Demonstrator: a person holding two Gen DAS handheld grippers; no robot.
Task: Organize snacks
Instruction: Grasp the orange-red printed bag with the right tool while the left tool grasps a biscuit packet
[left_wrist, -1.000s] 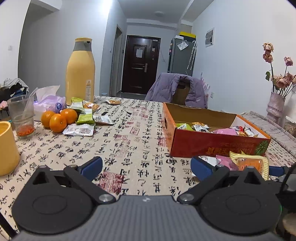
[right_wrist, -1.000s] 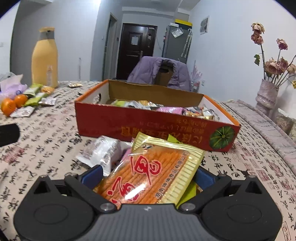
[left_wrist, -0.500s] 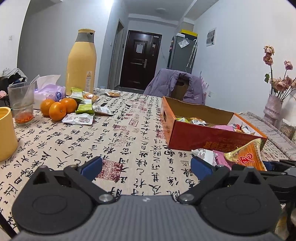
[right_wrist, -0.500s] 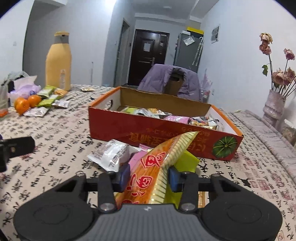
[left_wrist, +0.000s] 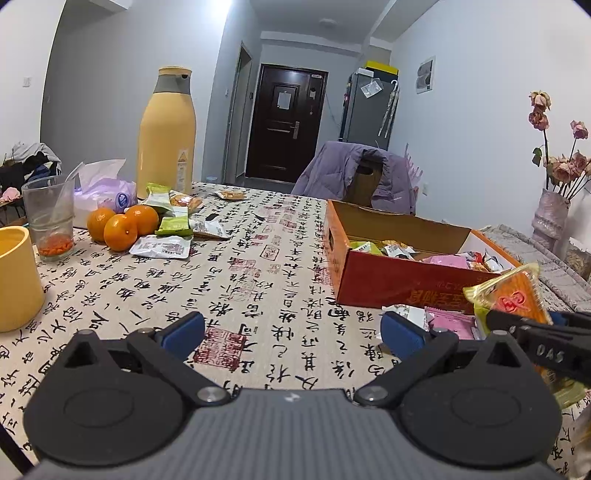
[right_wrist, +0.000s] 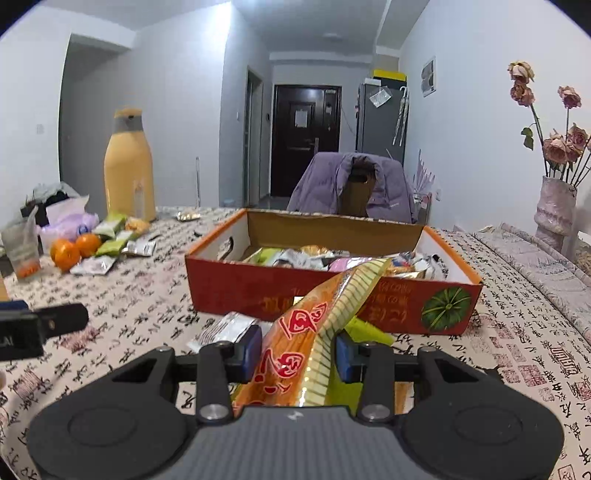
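My right gripper (right_wrist: 298, 351) is shut on an orange snack packet (right_wrist: 314, 321), which stands tilted up just in front of the red cardboard box (right_wrist: 332, 291). The left wrist view shows the same packet (left_wrist: 513, 295) raised at the right, beside the box (left_wrist: 399, 291), which holds several wrapped snacks. A white packet (right_wrist: 225, 328) and a green packet (right_wrist: 369, 332) lie on the cloth under the held one. My left gripper (left_wrist: 291, 328) hangs open and empty over the patterned tablecloth. More loose snacks (left_wrist: 173, 225) lie far left by the oranges (left_wrist: 118, 229).
A tall yellow flask (left_wrist: 166, 136), a tissue pack (left_wrist: 107, 192), a glass (left_wrist: 50, 218) and a yellow cup (left_wrist: 14, 277) crowd the left side. A chair with a purple jacket (right_wrist: 354, 188) stands behind the box. A vase of dried roses (right_wrist: 554, 214) is at the right.
The right gripper's jaws closed on the orange packet, which lay flat between them, and lifted it, tilting it up toward the box. The left gripper barely moved.
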